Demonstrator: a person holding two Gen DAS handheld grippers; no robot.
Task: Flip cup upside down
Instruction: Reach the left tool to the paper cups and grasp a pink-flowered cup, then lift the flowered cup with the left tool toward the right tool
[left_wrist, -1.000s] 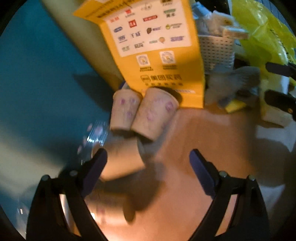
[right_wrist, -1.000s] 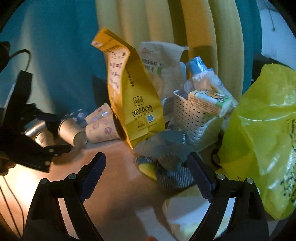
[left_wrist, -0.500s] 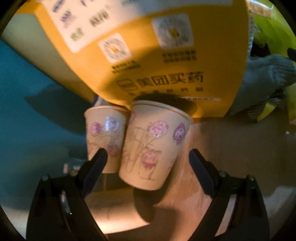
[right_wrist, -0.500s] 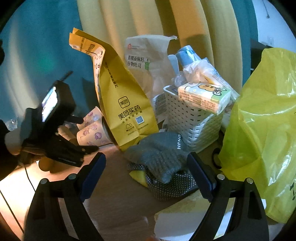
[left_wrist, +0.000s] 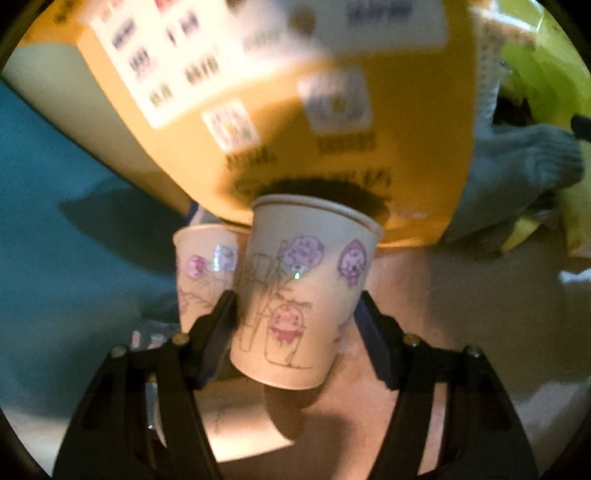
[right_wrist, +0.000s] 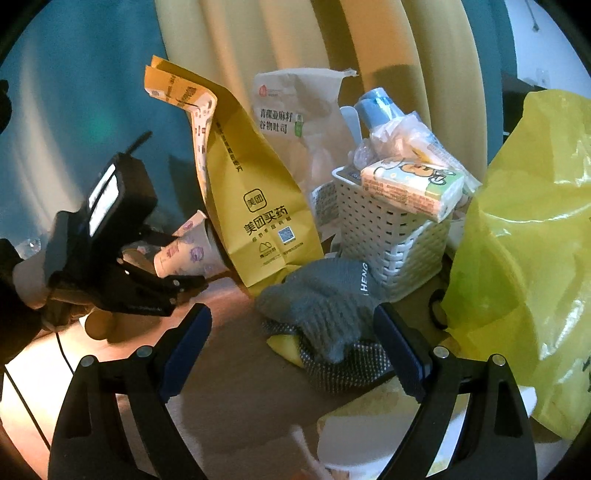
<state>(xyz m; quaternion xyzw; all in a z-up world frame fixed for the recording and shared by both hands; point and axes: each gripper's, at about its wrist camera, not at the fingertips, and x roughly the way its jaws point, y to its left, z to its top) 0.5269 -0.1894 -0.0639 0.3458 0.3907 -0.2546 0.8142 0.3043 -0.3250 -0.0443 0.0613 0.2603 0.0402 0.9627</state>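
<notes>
A paper cup (left_wrist: 303, 291) with purple and pink cartoon drawings lies on its side, mouth toward the yellow paper bag (left_wrist: 295, 110). My left gripper (left_wrist: 295, 310) has a finger on each side of it, touching or nearly touching. A second patterned cup (left_wrist: 203, 266) lies just left of it. A plain cup (left_wrist: 229, 413) lies nearer, below the fingers. In the right wrist view the left gripper (right_wrist: 184, 284) is at the cups (right_wrist: 184, 254). My right gripper (right_wrist: 291, 343) is open and empty above the table.
A grey knit glove (right_wrist: 325, 306) lies on a yellow item in front of a white woven basket (right_wrist: 388, 240) full of packets. A yellow plastic bag (right_wrist: 524, 240) fills the right. A beige paper bag (right_wrist: 295, 122) stands behind. A curtain hangs at the back.
My left gripper moved forward to the cartoon cup and its fingers closed in around it. My right gripper stayed open and shifted only slightly.
</notes>
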